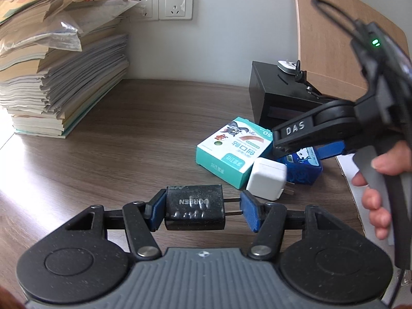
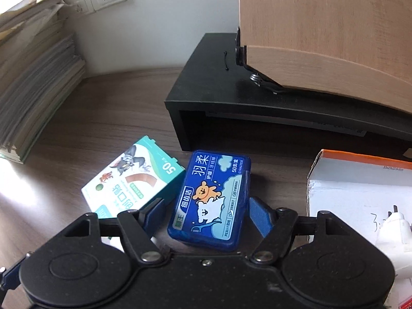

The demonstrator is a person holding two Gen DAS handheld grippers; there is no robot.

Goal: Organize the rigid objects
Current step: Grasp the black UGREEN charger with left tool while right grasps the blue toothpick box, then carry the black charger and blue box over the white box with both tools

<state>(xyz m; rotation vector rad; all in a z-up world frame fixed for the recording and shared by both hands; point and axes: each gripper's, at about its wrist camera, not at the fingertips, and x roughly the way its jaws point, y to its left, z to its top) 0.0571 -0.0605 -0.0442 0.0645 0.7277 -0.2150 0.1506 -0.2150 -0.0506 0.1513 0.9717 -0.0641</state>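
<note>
1. The left gripper (image 1: pixel 203 209) has its jaws clamped end to end on a black UGREEN charger (image 1: pixel 194 209), at 6 o'clock above the worktop (image 1: pixel 128 134).
2. The right gripper (image 2: pixel 206 216) has its jaws parted around a blue floss-pick box (image 2: pixel 209 200), pads apart from its sides.
3. A teal bandage box (image 2: pixel 134 182) lies at its 9 o'clock.

Right hand-held gripper (image 2: pixel 203 215) open around blue floss box (image 2: pixel 209 200), teal box (image 2: pixel 131 185) beside it

1. An office desk: a dark wood-grain desk top (image 1: pixel 134 118) set against a white wall.
2. A tall stack of papers and booklets (image 1: pixel 59 59) sits on its left side.
3. Wall sockets (image 1: pixel 164 3) are just right of the stack's top.
4. A black desk riser (image 2: pixel 257 103) stands well right of the stack.
</note>
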